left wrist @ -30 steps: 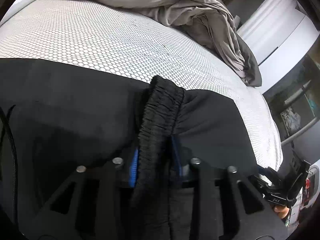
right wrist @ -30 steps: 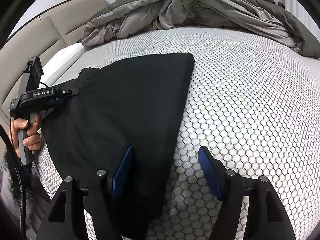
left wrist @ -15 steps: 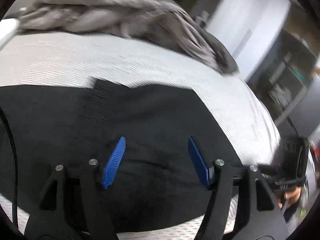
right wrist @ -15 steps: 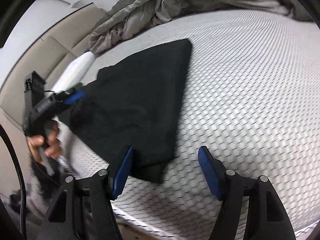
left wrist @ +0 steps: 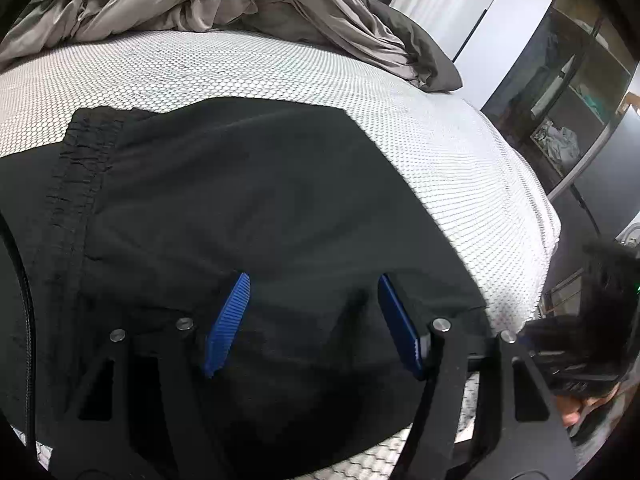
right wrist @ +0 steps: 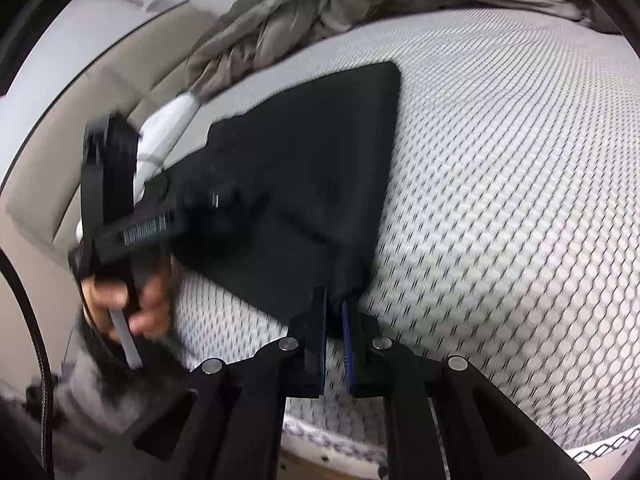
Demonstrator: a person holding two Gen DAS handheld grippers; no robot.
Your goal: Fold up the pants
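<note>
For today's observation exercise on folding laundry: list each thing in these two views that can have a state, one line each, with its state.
black pants: folded, lying flat on the mattress, waistband showing at one end.
left gripper: jaws open, over the pants, gripping nothing.
right gripper: jaws shut on the pants' near corner.
grey duvet: crumpled in a heap at the far side.
mattress: bare of sheet, mesh cover showing.

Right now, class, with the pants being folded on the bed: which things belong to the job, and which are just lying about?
Part of the job:
- black pants
- left claw, open above the pants
- right claw, shut on the pants' near corner
- mattress, the folding surface

Just lying about:
- rumpled grey duvet
- shelving unit
- white pillow
</note>
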